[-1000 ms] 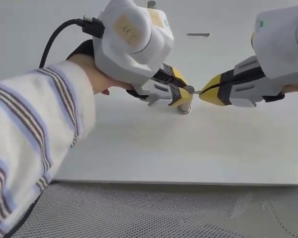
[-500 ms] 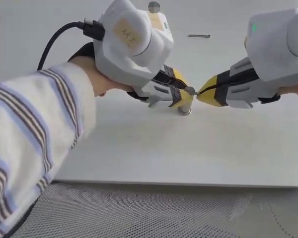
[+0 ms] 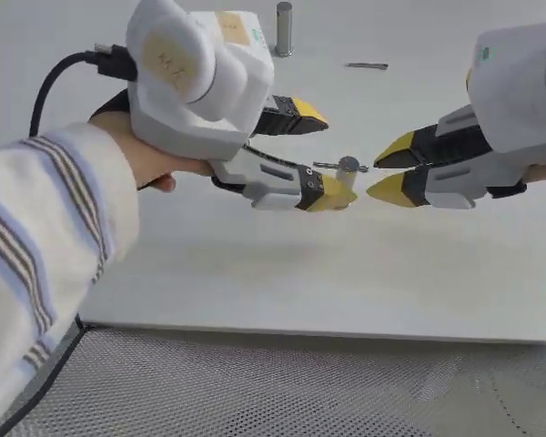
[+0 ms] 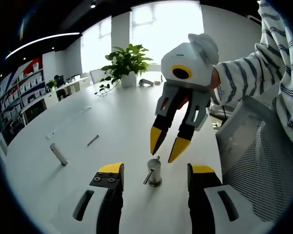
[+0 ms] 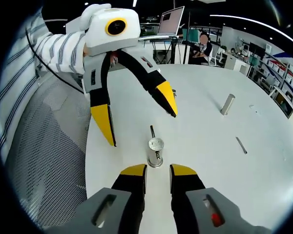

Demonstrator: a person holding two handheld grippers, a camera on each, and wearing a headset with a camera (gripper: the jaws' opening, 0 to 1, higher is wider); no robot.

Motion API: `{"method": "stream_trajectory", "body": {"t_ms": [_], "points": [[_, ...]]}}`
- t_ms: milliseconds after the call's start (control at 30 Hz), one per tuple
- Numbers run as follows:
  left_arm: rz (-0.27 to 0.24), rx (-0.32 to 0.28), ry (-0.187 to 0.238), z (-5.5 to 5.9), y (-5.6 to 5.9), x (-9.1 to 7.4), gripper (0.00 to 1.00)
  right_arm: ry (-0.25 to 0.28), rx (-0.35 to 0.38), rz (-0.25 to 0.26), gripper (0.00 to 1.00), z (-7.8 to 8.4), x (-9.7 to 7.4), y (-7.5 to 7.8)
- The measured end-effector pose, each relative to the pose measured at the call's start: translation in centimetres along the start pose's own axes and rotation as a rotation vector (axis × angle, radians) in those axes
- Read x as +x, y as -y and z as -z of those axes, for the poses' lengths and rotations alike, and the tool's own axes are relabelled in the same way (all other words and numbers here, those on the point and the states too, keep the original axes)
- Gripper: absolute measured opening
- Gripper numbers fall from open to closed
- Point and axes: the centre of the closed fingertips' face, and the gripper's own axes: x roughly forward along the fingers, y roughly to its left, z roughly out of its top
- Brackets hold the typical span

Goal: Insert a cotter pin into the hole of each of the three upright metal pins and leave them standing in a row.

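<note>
White table (image 3: 255,273), left gripper (image 5: 142,126) jaws wide apart either side of the metal pin (image 4: 154,173). Right gripper (image 3: 375,177) jaws a bit apart, empty, just beside it. Pin stands upright w/ cotter pin (image 5: 152,131) thru its top. Imo pin's stiff, slick, tippy: clamp the shank low. Cotter's light bendy wire, so pinch gently near one end.

Head view from above, gripper views opposed, close, sharing upright pin (image 4: 154,171)

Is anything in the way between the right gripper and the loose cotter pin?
Nothing visible. Bare table lies between the right gripper and the loose cotter pin. The metal pin stands straight ahead of the fingers, off that path.
</note>
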Motion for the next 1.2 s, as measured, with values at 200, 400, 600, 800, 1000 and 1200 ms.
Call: {"method": "stream_trajectory", "body": {"t_ms": [200, 400, 600, 800, 1000, 1200], "points": [[-0.032, -0.093, 0.052, 1.0, 0.8, -2.3, 0.78, 0.029, 0.026, -0.008, 0.17, -0.5, 0.2, 0.0], [-0.093, -0.137, 0.022, 3.6, 1.1, -3.9, 0.86, 0.046, 0.051, -0.011, 0.21, -1.0, 0.7, 0.4], [-0.112, -0.192, 0.018, 4.9, 1.6, -4.3, 0.99, 0.043, 0.055, -0.024, 0.2, -1.3, 1.5, 0.5], [-0.081, -0.198, -0.043, 6.4, 3.2, -4.2, 0.99, 0.031, 0.051, -0.027, 0.2, -1.2, 2.1, 0.6], [-0.087, -0.296, 0.036, 5.6, 3.4, -4.5, 0.99, 0.042, 0.067, -0.036, 0.17, -1.4, 2.7, 0.7], [-0.096, -0.303, 0.032, 5.6, 3.6, -4.9, 0.99, 0.044, 0.061, -0.037, 0.11, -1.5, 3.3, 0.3]]}}
